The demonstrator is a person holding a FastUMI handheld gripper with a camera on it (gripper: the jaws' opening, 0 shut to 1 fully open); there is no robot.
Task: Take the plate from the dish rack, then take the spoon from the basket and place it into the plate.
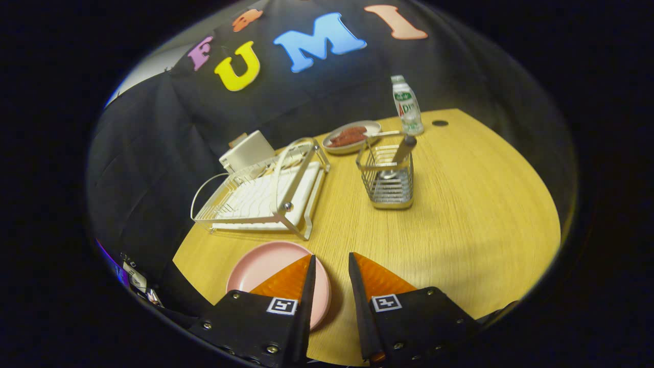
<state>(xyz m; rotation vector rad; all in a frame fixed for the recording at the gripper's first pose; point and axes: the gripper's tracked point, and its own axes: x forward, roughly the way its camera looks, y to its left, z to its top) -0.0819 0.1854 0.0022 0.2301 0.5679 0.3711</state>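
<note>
A pink plate [265,268] lies flat on the wooden table [460,220], partly under my left finger. My gripper [330,258] hovers above the table's near edge, open with a narrow gap and nothing between the fingers. The white wire dish rack [263,197] stands beyond the plate, with nothing in its slots. Further ahead and slightly right of the fingers stands a metal wire basket [389,179] with a spoon [401,153] upright in it, handle leaning up and to the right.
A small dish with reddish food [351,137] sits behind the basket. A white and green bottle [407,106] stands beside it near the table's far edge. A white box [246,151] rests behind the rack.
</note>
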